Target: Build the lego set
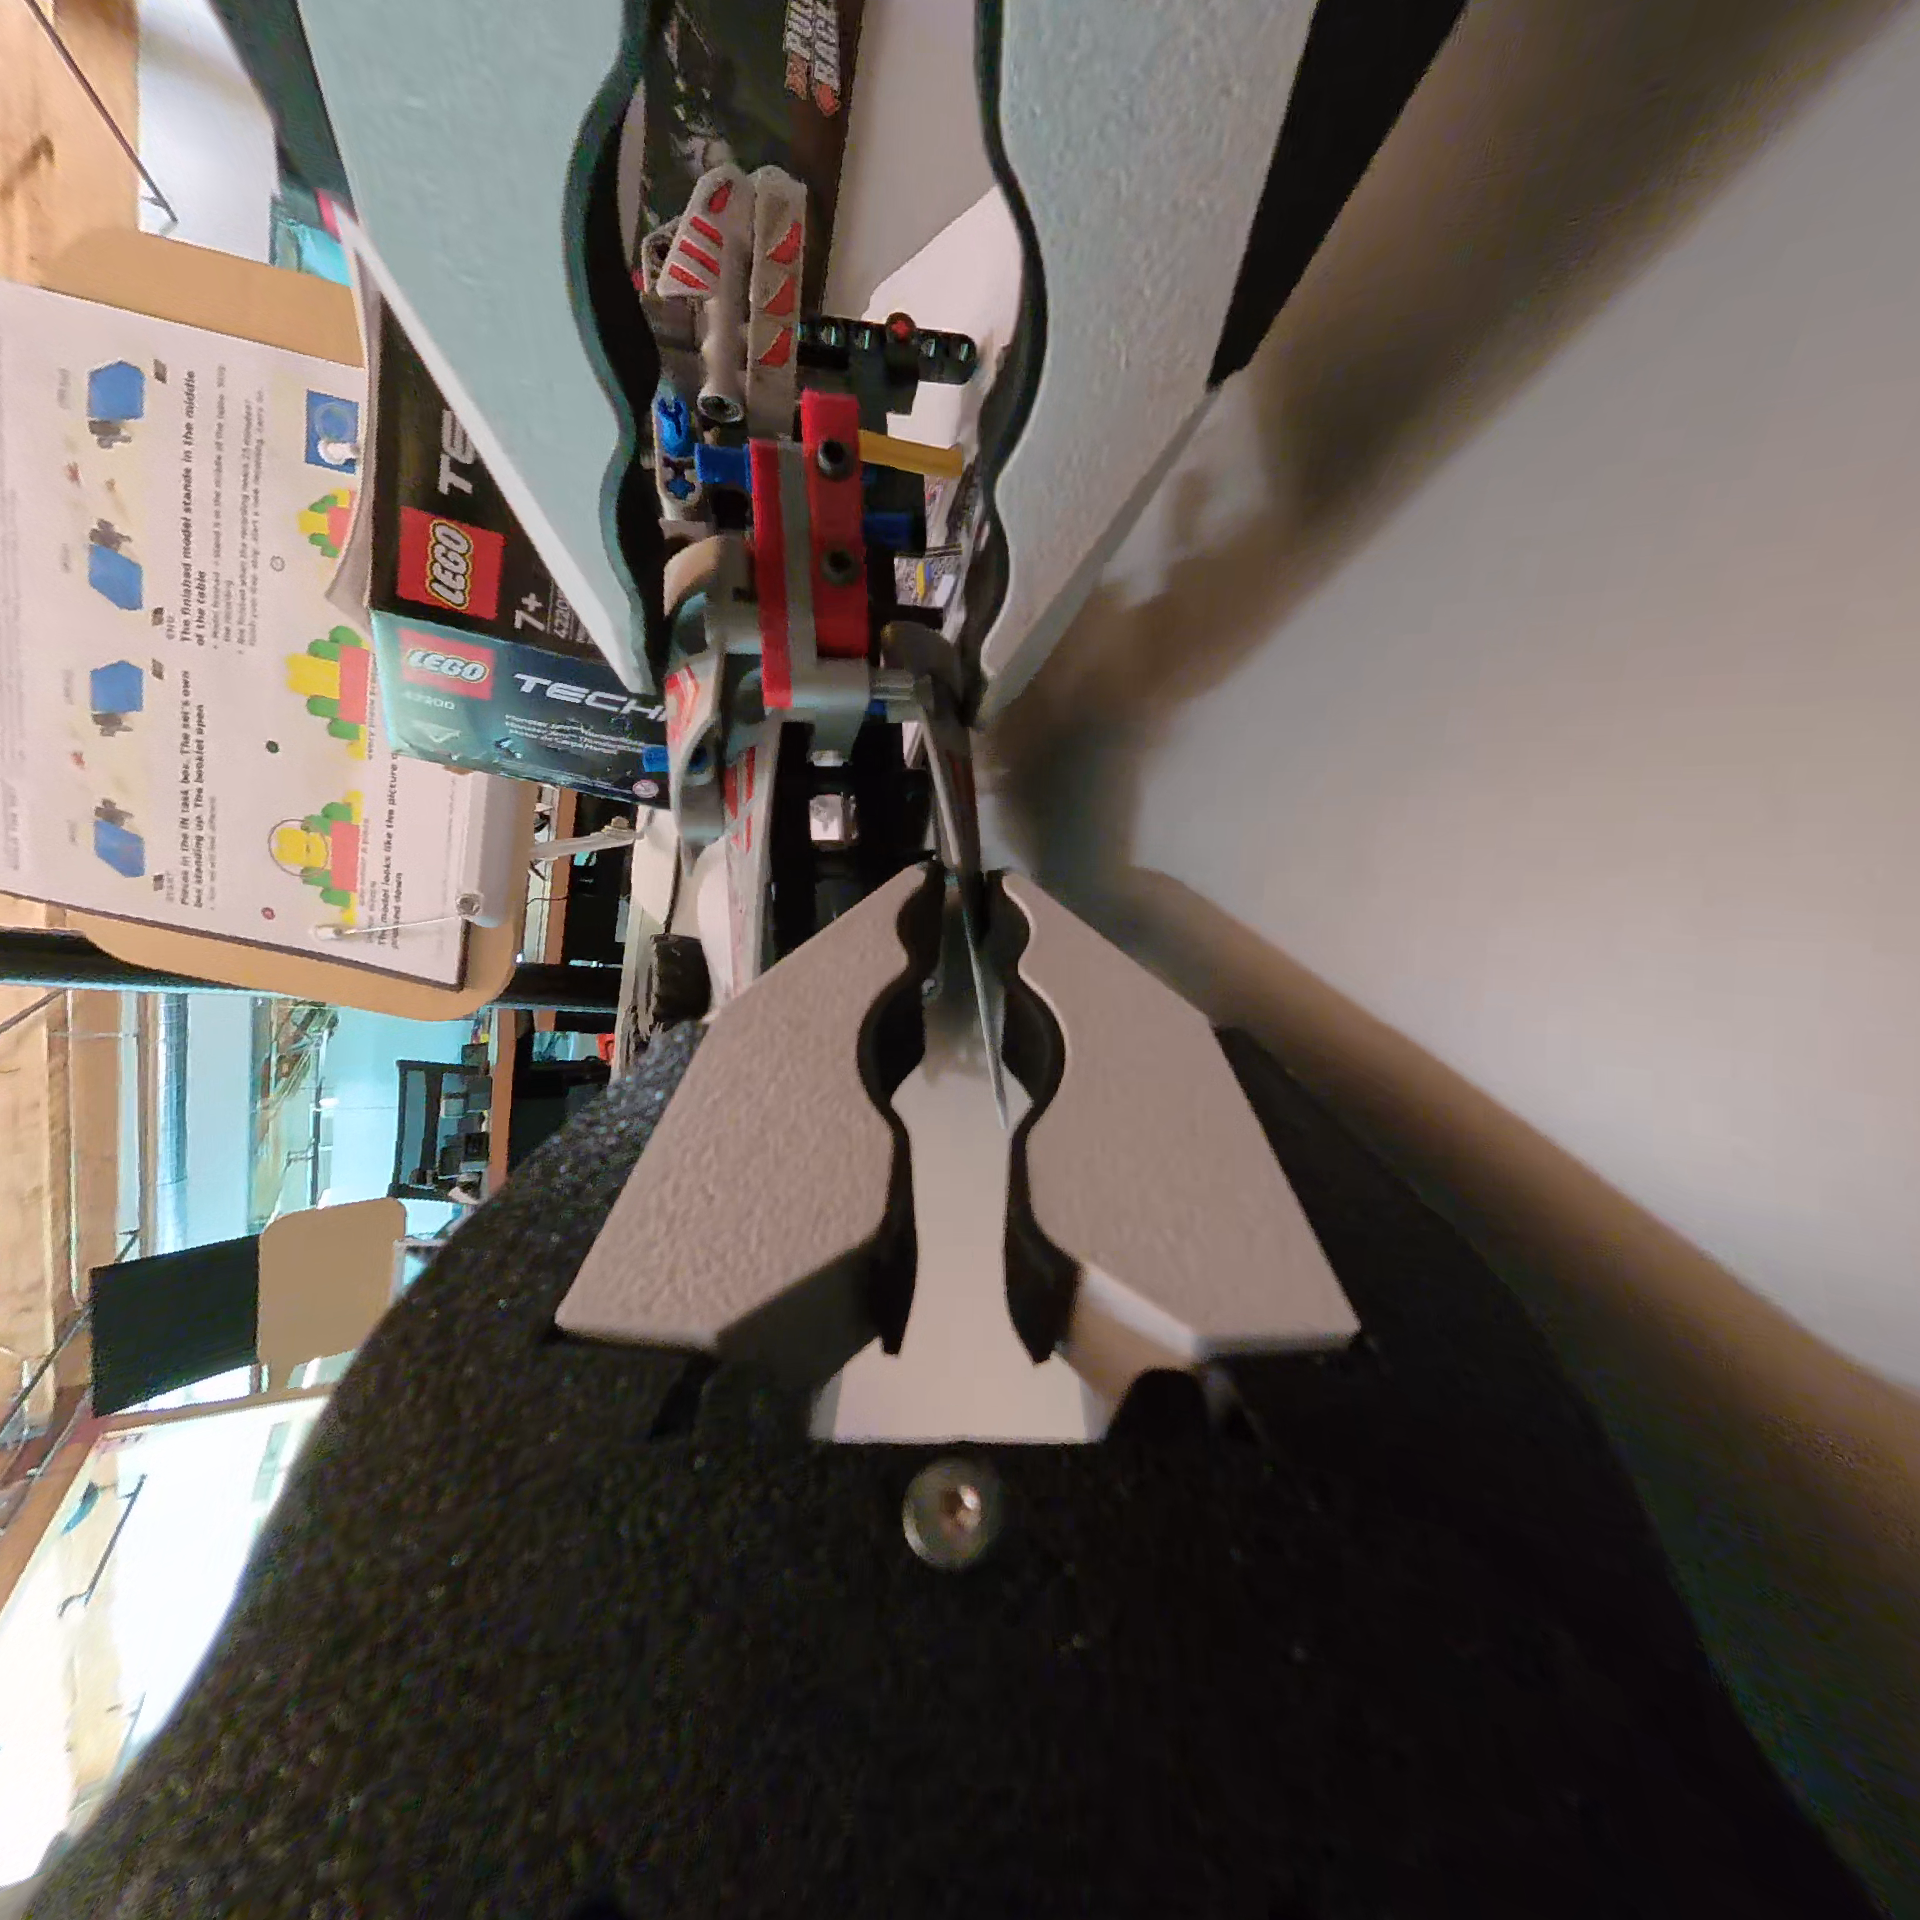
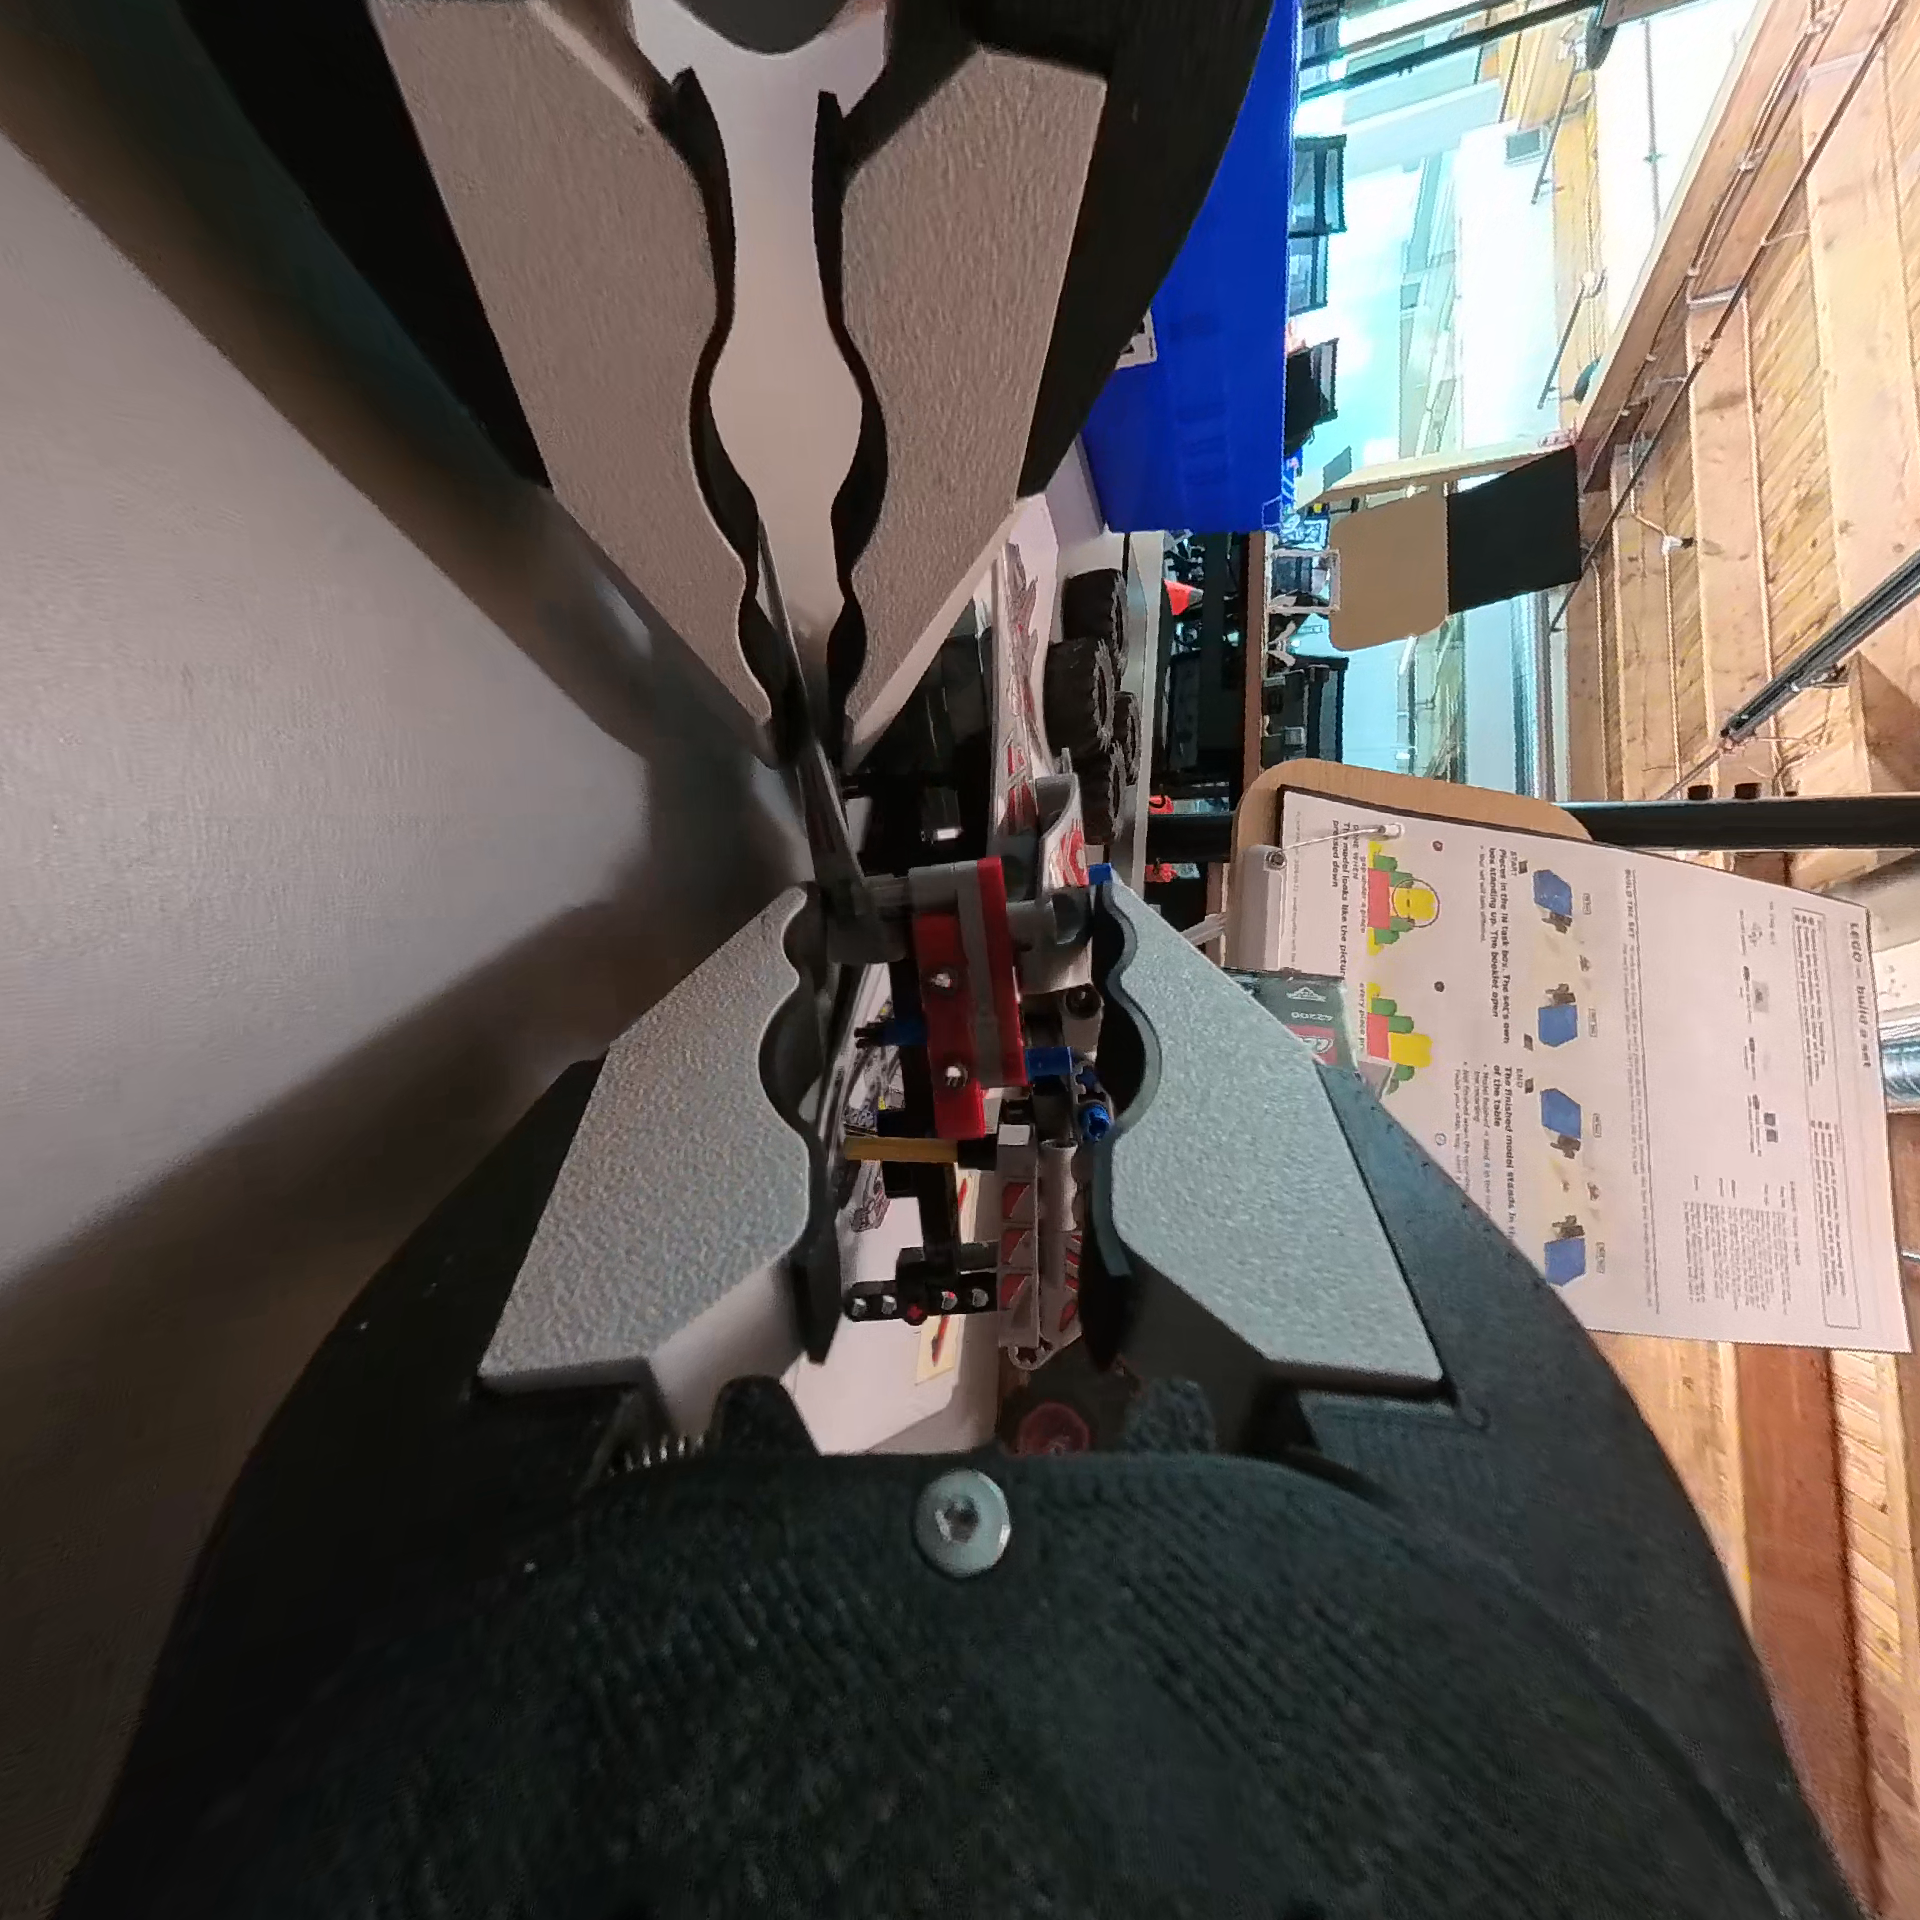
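Note:
A partly built Lego model (image 2: 961, 1023) of red, grey, black and blue pieces with a yellow axle sits between the fingers of my right gripper (image 2: 951, 904), which is shut on it above the white table (image 2: 883, 1397). My left gripper (image 1: 961, 883) faces it and is shut on a thin flat piece (image 1: 977, 1003), seen edge-on, whose far end touches the model's grey end. The left wrist view shows the model (image 1: 805, 540) inside the right gripper (image 1: 821, 686). The right wrist view shows the left gripper (image 2: 805, 738) and the thin piece (image 2: 790, 665).
The Lego box (image 1: 457, 582) and an instruction sheet (image 2: 1558, 1091) on a board stand behind the model. A blue bin (image 2: 1195, 395), black wheels (image 2: 1091, 686) and a white printed panel (image 2: 1023, 665) lie on the table beyond the grippers. Tip to tip, the grippers are about 4 cm apart.

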`<state>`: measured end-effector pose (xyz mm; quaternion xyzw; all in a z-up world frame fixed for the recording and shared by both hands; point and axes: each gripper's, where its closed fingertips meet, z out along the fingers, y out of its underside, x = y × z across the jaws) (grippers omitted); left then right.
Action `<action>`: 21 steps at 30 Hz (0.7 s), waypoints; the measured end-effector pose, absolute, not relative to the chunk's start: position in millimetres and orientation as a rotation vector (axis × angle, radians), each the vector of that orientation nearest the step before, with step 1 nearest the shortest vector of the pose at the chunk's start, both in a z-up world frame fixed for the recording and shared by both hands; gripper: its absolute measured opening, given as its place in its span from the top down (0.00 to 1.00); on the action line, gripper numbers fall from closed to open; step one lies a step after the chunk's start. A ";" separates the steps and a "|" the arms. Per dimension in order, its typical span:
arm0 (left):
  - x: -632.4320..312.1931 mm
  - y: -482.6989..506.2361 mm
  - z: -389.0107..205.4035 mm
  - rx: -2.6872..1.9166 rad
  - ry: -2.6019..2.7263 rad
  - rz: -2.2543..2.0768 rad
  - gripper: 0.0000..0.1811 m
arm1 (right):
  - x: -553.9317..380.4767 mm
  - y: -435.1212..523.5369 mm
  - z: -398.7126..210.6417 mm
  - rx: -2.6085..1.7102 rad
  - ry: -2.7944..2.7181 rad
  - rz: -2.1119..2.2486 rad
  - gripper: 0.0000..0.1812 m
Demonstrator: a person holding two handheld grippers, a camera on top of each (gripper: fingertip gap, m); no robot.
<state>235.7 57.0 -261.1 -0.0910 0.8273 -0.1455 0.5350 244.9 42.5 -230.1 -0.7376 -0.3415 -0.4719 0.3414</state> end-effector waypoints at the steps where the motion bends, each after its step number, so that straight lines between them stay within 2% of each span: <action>1: 236.1 56.6 -261.7 -0.220 1.978 -0.359 0.97 | 243.0 42.9 -230.1 -1.912 -0.885 -1.207 0.73; 5: 237.5 57.0 -259.7 -0.255 1.979 -0.414 0.97 | 237.8 47.8 -226.6 -1.870 -0.887 -1.199 0.75; 12: 223.5 63.4 -245.6 -0.277 2.007 -0.584 0.86 | 243.5 42.2 -230.6 -1.881 -0.904 -1.278 0.76; 14: 220.1 79.9 -235.5 -0.372 2.019 -0.687 0.93 | 245.2 40.6 -230.3 -1.886 -0.893 -1.289 0.76; 16: 225.5 101.8 -229.2 -0.436 1.988 -0.680 0.75 | 246.2 39.6 -230.3 -1.890 -0.890 -1.289 0.76; 20: 228.3 113.7 -232.1 -0.264 1.963 -0.535 0.78 | 246.5 38.6 -230.1 -1.891 -0.886 -1.288 0.76; 21: 230.4 111.4 -232.7 -0.200 1.952 -0.498 0.75 | 246.3 38.2 -230.0 -1.891 -0.888 -1.287 0.76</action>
